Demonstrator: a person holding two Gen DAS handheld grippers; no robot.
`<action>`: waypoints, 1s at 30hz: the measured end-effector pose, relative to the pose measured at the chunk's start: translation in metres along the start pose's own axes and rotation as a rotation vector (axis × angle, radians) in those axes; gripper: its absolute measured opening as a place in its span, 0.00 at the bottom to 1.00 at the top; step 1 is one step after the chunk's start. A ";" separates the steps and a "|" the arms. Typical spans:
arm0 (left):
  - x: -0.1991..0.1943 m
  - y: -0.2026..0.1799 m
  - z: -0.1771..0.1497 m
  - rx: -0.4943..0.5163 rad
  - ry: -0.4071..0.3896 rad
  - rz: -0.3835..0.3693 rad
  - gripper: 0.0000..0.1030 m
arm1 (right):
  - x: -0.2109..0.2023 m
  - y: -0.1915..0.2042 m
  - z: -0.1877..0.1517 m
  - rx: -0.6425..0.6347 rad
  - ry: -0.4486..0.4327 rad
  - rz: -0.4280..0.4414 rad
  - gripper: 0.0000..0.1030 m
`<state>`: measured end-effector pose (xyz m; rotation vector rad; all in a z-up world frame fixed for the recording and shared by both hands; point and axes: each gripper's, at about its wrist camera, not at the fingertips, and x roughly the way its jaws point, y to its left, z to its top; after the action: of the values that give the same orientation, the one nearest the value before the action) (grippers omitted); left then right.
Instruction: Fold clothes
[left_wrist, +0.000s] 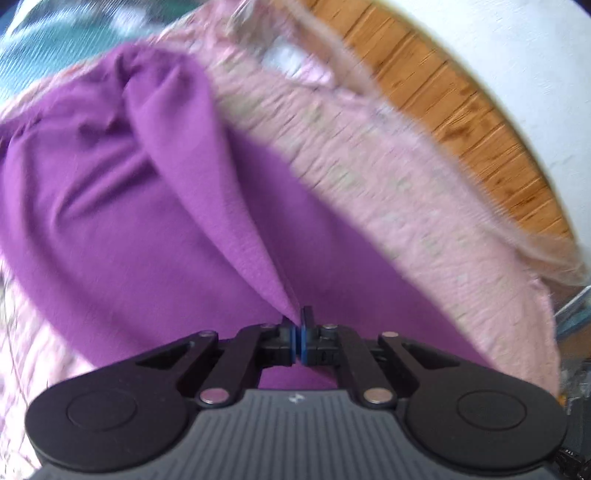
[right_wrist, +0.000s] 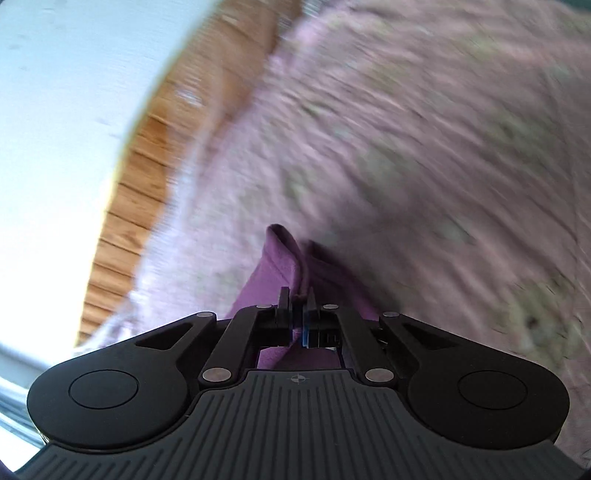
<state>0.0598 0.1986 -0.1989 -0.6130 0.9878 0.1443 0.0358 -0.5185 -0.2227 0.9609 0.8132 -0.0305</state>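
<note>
A purple garment (left_wrist: 110, 192) lies spread over a pale pink patterned blanket (left_wrist: 369, 177). In the left wrist view my left gripper (left_wrist: 298, 325) is shut on a pinched ridge of the purple cloth, which rises in a taut fold from the jaws. In the right wrist view my right gripper (right_wrist: 297, 299) is shut on a hemmed edge of the same purple garment (right_wrist: 280, 254), with the fabric squeezed between the blue pads. Both views are blurred by motion.
The pink blanket (right_wrist: 406, 147) covers a surface with a wooden board (left_wrist: 461, 110) along its edge and a white wall (left_wrist: 535, 74) beyond. A teal patterned cloth (left_wrist: 55, 44) shows at the far left. Wooden board (right_wrist: 147, 166) and bright white wall (right_wrist: 55, 129) lie to the left.
</note>
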 end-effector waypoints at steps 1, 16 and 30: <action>0.008 0.004 -0.004 -0.002 0.019 0.018 0.02 | 0.006 -0.005 -0.002 0.003 0.012 -0.020 0.02; 0.020 0.011 -0.017 -0.008 0.060 0.082 0.07 | 0.019 -0.007 -0.007 -0.089 0.033 -0.099 0.01; -0.057 0.130 0.066 -0.128 -0.120 0.035 0.38 | -0.031 0.090 -0.037 -0.274 -0.176 -0.317 0.57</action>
<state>0.0264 0.3506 -0.1804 -0.6969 0.8781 0.2738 0.0245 -0.4478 -0.1501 0.5567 0.7764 -0.2684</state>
